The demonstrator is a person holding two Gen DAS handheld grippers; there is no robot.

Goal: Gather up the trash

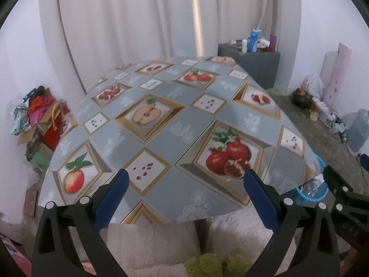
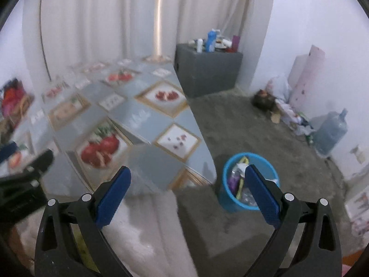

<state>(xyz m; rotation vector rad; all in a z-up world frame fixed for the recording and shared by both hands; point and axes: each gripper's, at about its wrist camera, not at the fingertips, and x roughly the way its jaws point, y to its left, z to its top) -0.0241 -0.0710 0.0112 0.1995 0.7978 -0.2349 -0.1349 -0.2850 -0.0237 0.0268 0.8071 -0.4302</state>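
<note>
Blue bin [image 2: 250,182] just beside table edge [image 2: 198,124]

Fruit-print tablecloth [image 1: 161,120], grey cabinet [image 2: 207,71], water jug [image 2: 329,133].

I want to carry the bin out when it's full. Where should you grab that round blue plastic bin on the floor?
Grip the round blue plastic bin by its top rim, coming straight down from above. It stands upright and open beside the table with the fruit-patterned cloth, so the thin rim fits between open jaws. Probably best is the rim's bare near-left stretch, clear of the wrappers piled inside.
</note>
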